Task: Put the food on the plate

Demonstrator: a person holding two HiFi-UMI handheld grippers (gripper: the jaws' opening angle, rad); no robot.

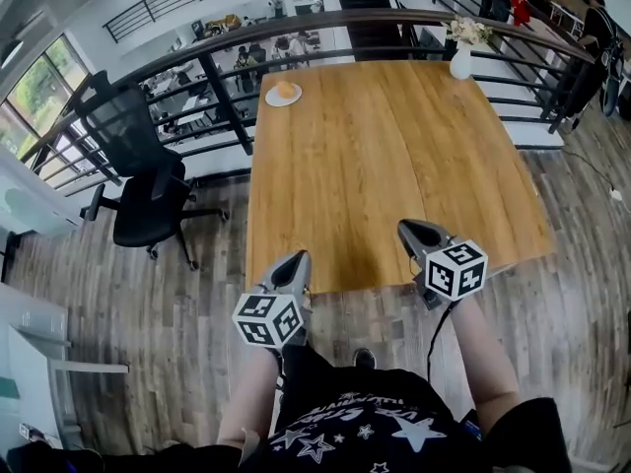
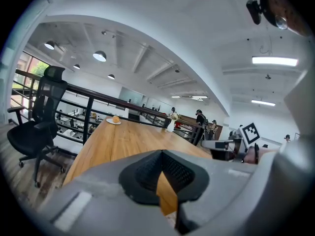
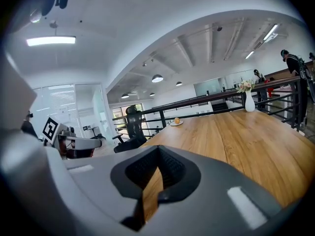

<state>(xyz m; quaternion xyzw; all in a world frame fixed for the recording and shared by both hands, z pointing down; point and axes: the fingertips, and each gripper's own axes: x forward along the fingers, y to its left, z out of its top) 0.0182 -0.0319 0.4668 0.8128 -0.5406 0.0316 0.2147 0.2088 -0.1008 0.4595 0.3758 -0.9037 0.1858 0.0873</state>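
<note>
Closest to me was my dark star-printed shirt (image 1: pixel 345 432); its lettering was too warped to read. Just beyond it, both tools hung at the near edge of the desk (image 1: pixel 394 166). The left hand-held gripper (image 1: pixel 296 261) had its jaws together on nothing, and the right hand-held gripper (image 1: pixel 412 231) was likewise closed and empty. The food (image 1: pixel 286 90), a small round orange piece with no long axis to speak of, sat far off at the far left corner, already resting on the white plate (image 1: pixel 270 99). It lay well apart from both tools, ahead and to the left, so I judged my left one the nearer. The marker cubes carried only black-and-white square patterns, no words. A white vase (image 1: pixel 461 63) stood at the far right.
</note>
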